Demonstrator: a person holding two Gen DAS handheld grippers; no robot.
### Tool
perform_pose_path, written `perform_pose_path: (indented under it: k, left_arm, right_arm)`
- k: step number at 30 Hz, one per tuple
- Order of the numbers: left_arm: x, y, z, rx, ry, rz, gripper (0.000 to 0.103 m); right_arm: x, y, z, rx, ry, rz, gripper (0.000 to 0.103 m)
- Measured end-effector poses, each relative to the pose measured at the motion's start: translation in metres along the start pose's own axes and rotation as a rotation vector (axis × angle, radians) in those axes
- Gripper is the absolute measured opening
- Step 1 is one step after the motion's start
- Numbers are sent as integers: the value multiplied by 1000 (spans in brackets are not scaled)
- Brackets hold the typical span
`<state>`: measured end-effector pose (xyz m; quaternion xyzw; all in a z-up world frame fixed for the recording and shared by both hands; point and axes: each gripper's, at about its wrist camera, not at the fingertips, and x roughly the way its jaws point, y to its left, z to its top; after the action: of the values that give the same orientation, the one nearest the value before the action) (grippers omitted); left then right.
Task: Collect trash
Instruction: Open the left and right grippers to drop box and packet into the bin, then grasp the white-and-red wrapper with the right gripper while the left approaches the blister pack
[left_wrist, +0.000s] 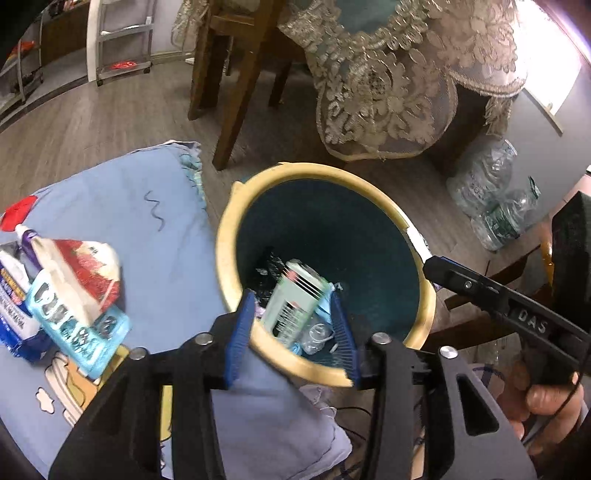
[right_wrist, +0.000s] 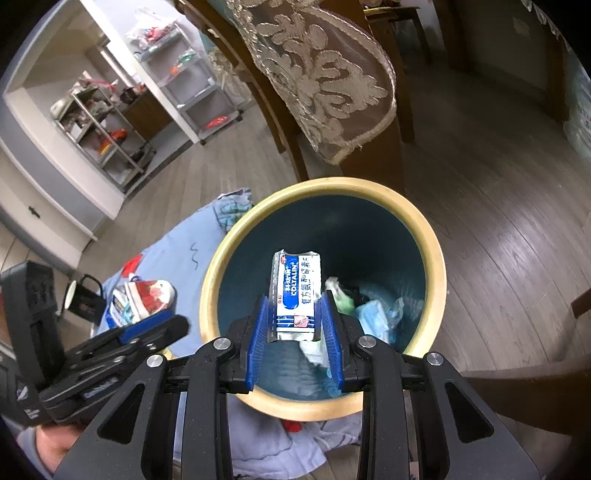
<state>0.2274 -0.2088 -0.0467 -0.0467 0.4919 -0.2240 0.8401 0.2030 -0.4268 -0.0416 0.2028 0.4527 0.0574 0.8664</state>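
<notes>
Right gripper (right_wrist: 295, 321) closed on white-and-blue flattened medicine carton (right_wrist: 296, 295), held over round teal bin with cream rim (right_wrist: 432, 236). Left gripper (left_wrist: 295, 325) fingers parted, empty, above same bin. Snack wrappers (left_wrist: 74, 291) on blue cloth (left_wrist: 155, 206) beside; wooden chair, lace cover (right_wrist: 321, 74) behind.

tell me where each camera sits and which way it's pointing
Left wrist: sits on the left tool, looking down into the bin; its blue fingers are apart around a pale green box; the right tool and a hand show at right.
Right wrist: sits on the right tool, looking down into the bin; it grips a blue and white box; the left tool shows at left.
Shared: bin, blue cloth, lace cover.
</notes>
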Motion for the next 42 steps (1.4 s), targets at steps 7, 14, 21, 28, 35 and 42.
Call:
perform_pose_path:
  k: [7,14,21,28,35,42]
  left_arm:
    - [-25,17,-12,20,-47,42,72]
    - [-48,40,-25,6,-76,78,80]
    - [-76,68,-42,-7,-109,118,83]
    - [-104,109,-56,-51,-130,170,83]
    - [-123,151,-66,-112,-150,215,83]
    - [-118,174,-74,-179,-175,215,83]
  right_arm:
    - [3,0,0,2,18,-9,47]
    - [1,2,-1,-9,12,-13,56]
    - [-2,9,-2,-35,6,-9,66]
    - [-2,18,-3,-68,10,-24,68]
    - [-2,38,-7,-143,18,-48,68]
    - [14,79,-21,-235,53,-23,68]
